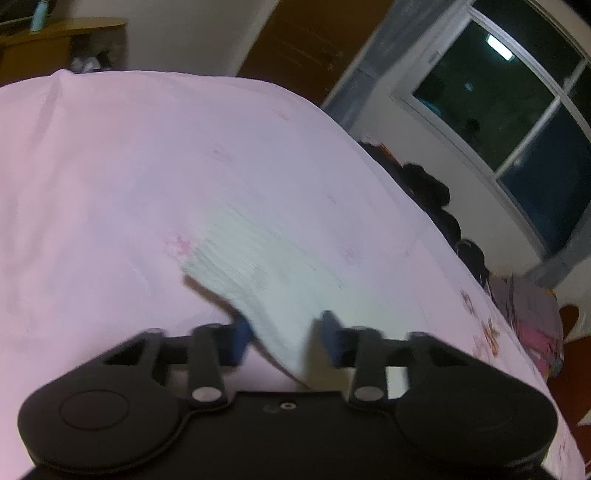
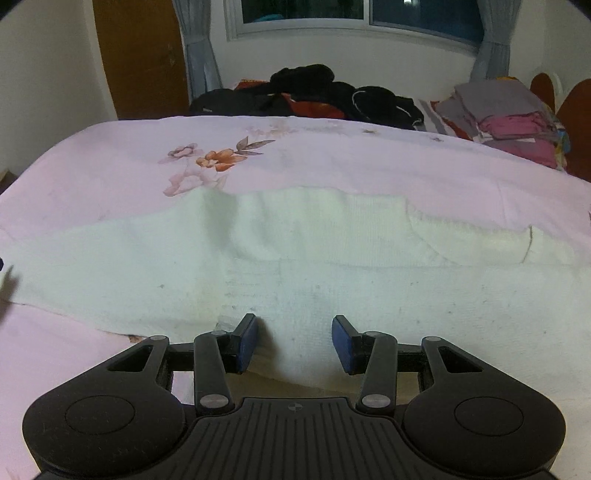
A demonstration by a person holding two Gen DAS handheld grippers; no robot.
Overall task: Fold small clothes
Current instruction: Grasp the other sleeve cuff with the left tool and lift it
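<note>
While the left-wrist view is smeared with motion blur, the left gripper (image 1: 284, 338) shows blue pads (image 1: 240, 341) standing apart, with a corner of the white garment (image 1: 266, 273) running between the jaws; whether the pads press on the cloth cannot be told from the blur. That garment is a white ribbed knit piece, lying spread on a bed under a pink floral sheet (image 1: 110, 166). From the right-wrist view the white garment (image 2: 295, 258) stretches across the near part of the pink floral sheet (image 2: 332, 162), partly folded, with a doubled layer on its right side and a few small dark specks on the cloth. Right gripper (image 2: 295, 339) hangs over the near edge of the garment, jaws partly open, blue pads (image 2: 246, 341) apart, cloth below and between them, no clear pinch visible. Far edge of the bed holds a dark clothes pile (image 2: 314, 92) and, to the right, a stack of folded clothes (image 2: 513, 118) in grey and magenta. Behind them, a window (image 2: 306, 18) with grey curtains (image 2: 195, 55) and a brown door (image 2: 140, 55).
</note>
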